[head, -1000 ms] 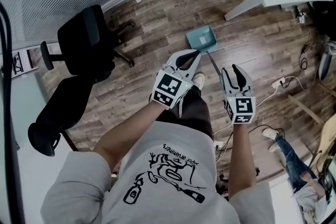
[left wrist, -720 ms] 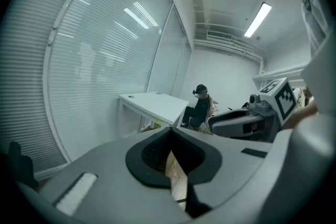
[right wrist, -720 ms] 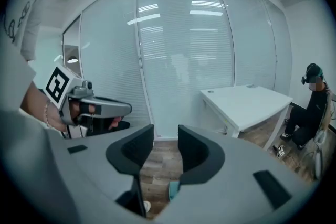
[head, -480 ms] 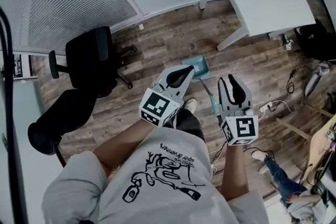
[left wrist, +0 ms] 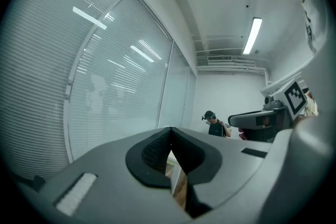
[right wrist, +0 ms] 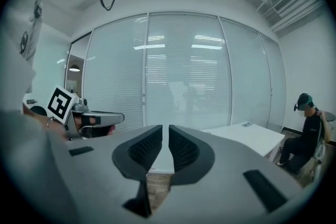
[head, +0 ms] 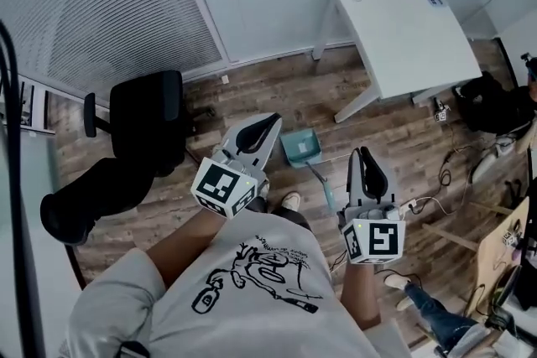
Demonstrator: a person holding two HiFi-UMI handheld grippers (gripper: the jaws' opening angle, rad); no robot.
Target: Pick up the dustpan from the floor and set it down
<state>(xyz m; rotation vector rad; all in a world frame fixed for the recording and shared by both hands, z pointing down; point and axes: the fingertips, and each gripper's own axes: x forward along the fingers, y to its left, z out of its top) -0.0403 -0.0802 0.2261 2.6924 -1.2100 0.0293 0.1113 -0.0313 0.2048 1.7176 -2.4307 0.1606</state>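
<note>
The teal dustpan [head: 300, 147] lies flat on the wood floor, its long handle [head: 323, 184] running toward my feet. Neither gripper holds it. My left gripper [head: 273, 120] hangs well above the floor, left of the pan in the head view, pointing level. Its jaws meet at the tips [left wrist: 170, 131] with nothing between them. My right gripper [head: 367, 152] is held up to the right of the handle. Its jaws [right wrist: 168, 131] are closing, with a thin gap left and nothing in it. In both gripper views only walls and blinds lie ahead, and the dustpan is out of sight.
A black office chair [head: 143, 126] stands at the left and a white table [head: 403, 29] at the back right. Cables and a power strip [head: 436, 201] lie on the floor at the right. A seated person [right wrist: 307, 134] shows at the right, another person [left wrist: 212, 123] far off.
Both grippers have risen away from the floor and turned level. The right jaws have narrowed from wide apart to nearly together. The dustpan stays on the floor and looks smaller.
</note>
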